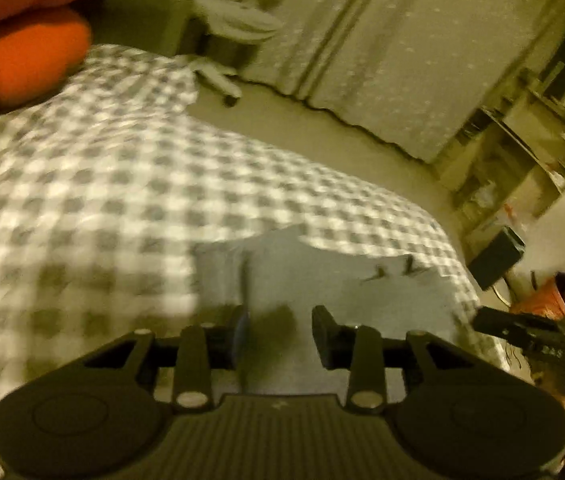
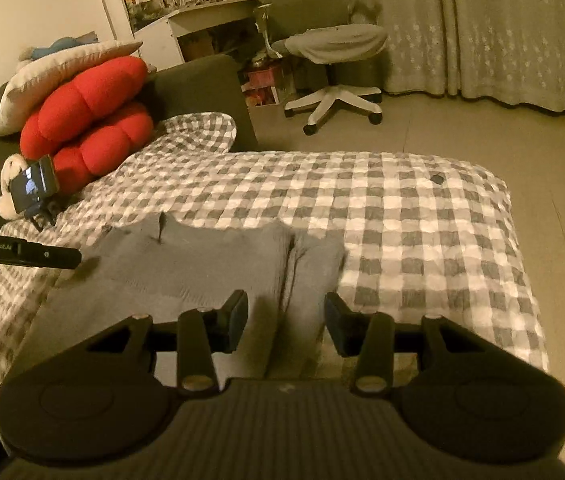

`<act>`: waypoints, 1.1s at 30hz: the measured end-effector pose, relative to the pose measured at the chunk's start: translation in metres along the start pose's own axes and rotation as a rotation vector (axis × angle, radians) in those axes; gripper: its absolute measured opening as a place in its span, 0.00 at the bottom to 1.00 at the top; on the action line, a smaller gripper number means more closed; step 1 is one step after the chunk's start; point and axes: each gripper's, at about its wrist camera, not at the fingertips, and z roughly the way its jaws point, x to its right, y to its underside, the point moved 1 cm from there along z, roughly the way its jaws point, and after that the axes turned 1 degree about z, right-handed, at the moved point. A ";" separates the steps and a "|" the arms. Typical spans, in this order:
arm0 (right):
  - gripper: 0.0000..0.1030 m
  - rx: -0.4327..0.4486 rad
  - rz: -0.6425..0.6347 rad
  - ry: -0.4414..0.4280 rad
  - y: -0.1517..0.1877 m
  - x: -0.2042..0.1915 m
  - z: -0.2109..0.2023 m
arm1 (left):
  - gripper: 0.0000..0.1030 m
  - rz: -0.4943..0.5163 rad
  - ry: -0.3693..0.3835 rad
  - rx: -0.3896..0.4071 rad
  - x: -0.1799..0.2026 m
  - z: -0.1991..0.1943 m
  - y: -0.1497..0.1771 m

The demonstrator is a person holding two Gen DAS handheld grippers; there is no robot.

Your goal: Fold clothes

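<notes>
In the right wrist view, the right gripper (image 2: 286, 320) stands with jaws partly open and empty, just above the near edge of the grey sweater (image 2: 194, 268) at centre frame. The garment's long axis runs left to right across the checked bedspread (image 2: 422, 216). Its folded right edge lies straight ahead of these jaws. The left gripper (image 1: 278, 332), jaws also apart and empty, hangs over the sweater's other side.

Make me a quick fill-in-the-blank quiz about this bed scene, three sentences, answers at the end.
1. The grey garment lies on a ____ patterned bedspread.
2. The plump cushions by the sofa are ____ in colour.
3. The jaws of the right hand-held gripper stand ____, with nothing pinched.

Answers: checked; red; open
</notes>
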 end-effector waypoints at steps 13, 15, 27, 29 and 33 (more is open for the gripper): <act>0.07 -0.037 -0.063 0.017 -0.005 -0.016 0.038 | 0.01 0.059 -0.013 0.019 -0.007 0.027 -0.005; 0.07 -0.014 -0.063 0.022 -0.008 -0.018 0.034 | 0.00 0.069 -0.008 0.049 -0.006 0.023 -0.007; 0.09 -0.033 -0.063 0.042 -0.004 -0.016 0.041 | 0.35 0.061 0.001 0.031 -0.009 0.020 -0.019; 0.14 -0.032 -0.043 0.026 -0.004 -0.013 0.041 | 0.38 0.061 -0.006 0.016 -0.010 0.023 -0.020; 0.15 -0.025 -0.034 0.020 -0.004 -0.012 0.042 | 0.37 0.083 -0.013 -0.021 -0.008 0.035 -0.018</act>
